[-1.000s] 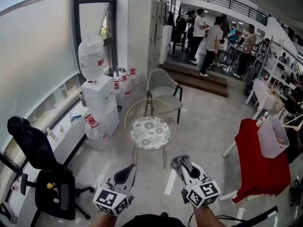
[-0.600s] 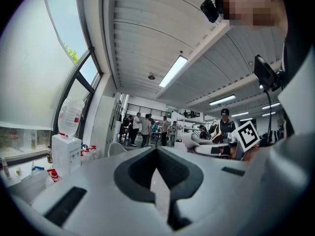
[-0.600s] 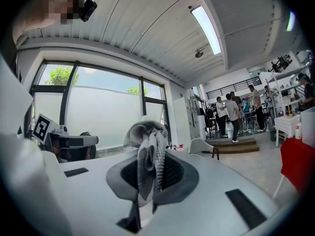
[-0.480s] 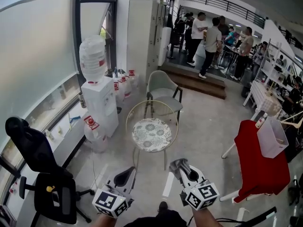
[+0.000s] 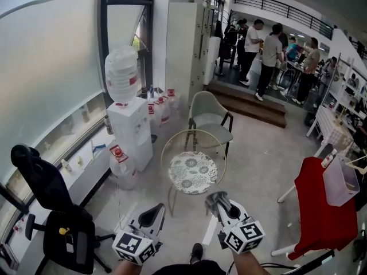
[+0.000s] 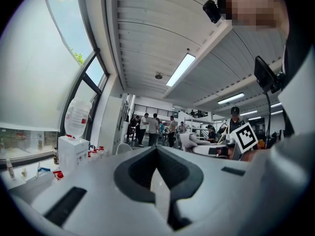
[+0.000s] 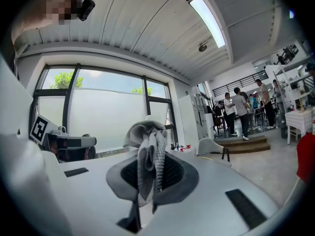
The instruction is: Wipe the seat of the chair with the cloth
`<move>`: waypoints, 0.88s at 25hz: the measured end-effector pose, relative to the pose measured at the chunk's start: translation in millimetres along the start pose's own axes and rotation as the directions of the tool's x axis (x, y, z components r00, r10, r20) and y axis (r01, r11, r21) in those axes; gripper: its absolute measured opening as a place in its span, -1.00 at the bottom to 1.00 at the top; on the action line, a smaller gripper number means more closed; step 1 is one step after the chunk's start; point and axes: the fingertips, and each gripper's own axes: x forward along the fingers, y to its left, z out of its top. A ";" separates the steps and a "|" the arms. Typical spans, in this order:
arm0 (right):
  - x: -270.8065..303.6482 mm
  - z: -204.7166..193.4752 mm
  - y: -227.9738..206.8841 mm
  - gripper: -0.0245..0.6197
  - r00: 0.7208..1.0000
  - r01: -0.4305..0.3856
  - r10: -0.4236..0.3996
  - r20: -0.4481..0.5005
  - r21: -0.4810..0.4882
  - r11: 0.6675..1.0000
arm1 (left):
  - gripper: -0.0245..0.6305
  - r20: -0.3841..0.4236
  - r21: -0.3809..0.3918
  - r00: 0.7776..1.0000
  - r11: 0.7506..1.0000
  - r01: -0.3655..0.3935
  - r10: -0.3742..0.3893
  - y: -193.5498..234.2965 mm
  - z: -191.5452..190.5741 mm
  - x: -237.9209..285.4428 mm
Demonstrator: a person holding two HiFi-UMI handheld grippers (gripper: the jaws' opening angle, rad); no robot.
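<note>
— Cloth (image 7: 147,149) was ready at that moment?
— Yes. It hung pinched between the jaws of the right gripper (image 5: 218,202), held in the air in front of the person. The left gripper (image 5: 151,213) had its jaws pressed together, with nothing between them.
— And the chair?
— The chair (image 5: 210,117) stood well apart from both grippers, behind a round table (image 5: 194,172). Its seat looked bare, and nothing touched it.
— So how much of the task was done?
— In my judgement, only the taking of the cloth. The wiping was not begun. What was left: to go around the table, to bring the cloth down on the seat, and to rub it across.
</note>
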 end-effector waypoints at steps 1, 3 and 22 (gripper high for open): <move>6.2 2.2 -5.3 -0.86 1.000 -0.006 0.006 0.001 0.000 1.000 | -0.91 0.001 -0.008 1.000 1.000 -0.009 0.009 3.0 1.2 6.9; 17.4 7.9 -18.2 -0.86 1.000 -0.016 0.016 0.008 -0.004 1.000 | -0.91 0.004 -0.012 1.000 1.000 -0.022 0.022 7.6 4.0 23.5; 70.7 32.2 -176.8 -0.86 0.999 -0.022 0.019 0.046 0.050 0.999 | -0.91 -0.021 0.040 0.998 0.997 -0.061 0.062 -5.5 17.0 194.2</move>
